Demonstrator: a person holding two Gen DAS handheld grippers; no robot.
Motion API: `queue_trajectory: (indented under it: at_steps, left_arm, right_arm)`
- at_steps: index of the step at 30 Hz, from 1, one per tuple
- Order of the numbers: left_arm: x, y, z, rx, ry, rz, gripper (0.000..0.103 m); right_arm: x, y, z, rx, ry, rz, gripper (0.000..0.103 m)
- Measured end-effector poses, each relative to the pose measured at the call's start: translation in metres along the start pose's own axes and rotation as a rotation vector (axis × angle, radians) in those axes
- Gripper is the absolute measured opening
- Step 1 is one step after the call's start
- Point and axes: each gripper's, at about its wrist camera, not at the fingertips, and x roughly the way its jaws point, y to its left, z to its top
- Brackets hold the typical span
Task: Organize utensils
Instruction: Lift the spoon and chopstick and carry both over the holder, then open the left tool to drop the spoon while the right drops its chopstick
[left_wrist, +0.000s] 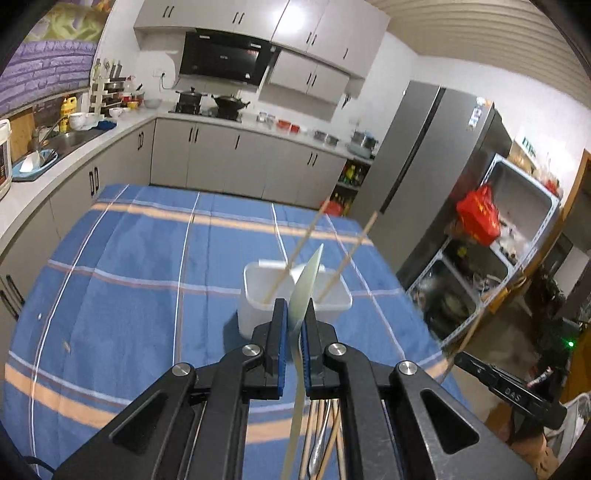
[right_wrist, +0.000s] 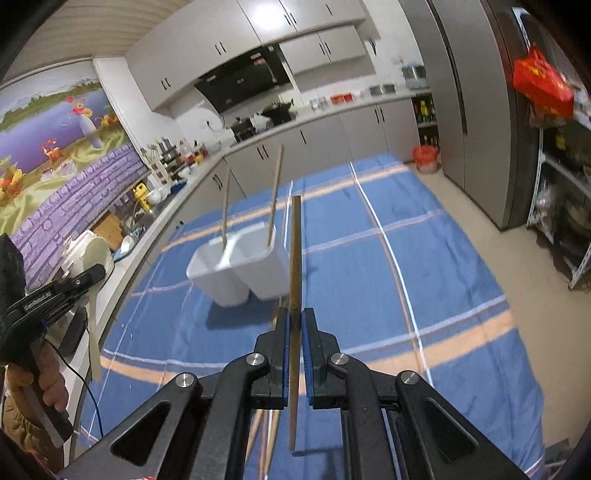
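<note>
- Two chopsticks stand tilted in the white two-compartment holder, one per compartment, mid-frame on the blue checked bench.
- Left gripper, low centre, is clamped on a pale spoon.
- Right gripper, low centre, pinches a dark chopstick upright, just right of the holder.

Grey kitchen cabinets along an L-shaped counter, black range hood, tall steel refrigerator, purple brick mural, blue plaid tablecloth, metal shelving
</note>
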Motion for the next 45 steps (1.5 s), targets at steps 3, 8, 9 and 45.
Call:
queue_trajectory:
  at_steps: [3,8,9,45]
  left_arm:
    - [0.011,0.001,0.019,-0.003,-0.033,-0.011,0.006]
    - [0.034,0.005,0.056,-0.033,-0.091,-0.061,0.006]
    - [0.038,0.005,0.062,-0.038,-0.100,-0.071,0.006]
    - [0.198,0.042,0.072,-0.105,-0.006,-0.035,0.032]
  right_arm:
    - [-0.005,0.011,0.020,-0.024,-0.037,0.008,0.006]
    - [-0.009,0.032,0.065,-0.055,-0.098,0.045,0.006]
    - [-0.007,0.038,0.077,-0.062,-0.112,0.054,0.006]
    - [0.159,0.041,0.110,-0.020,0.009,-0.021,0.026]
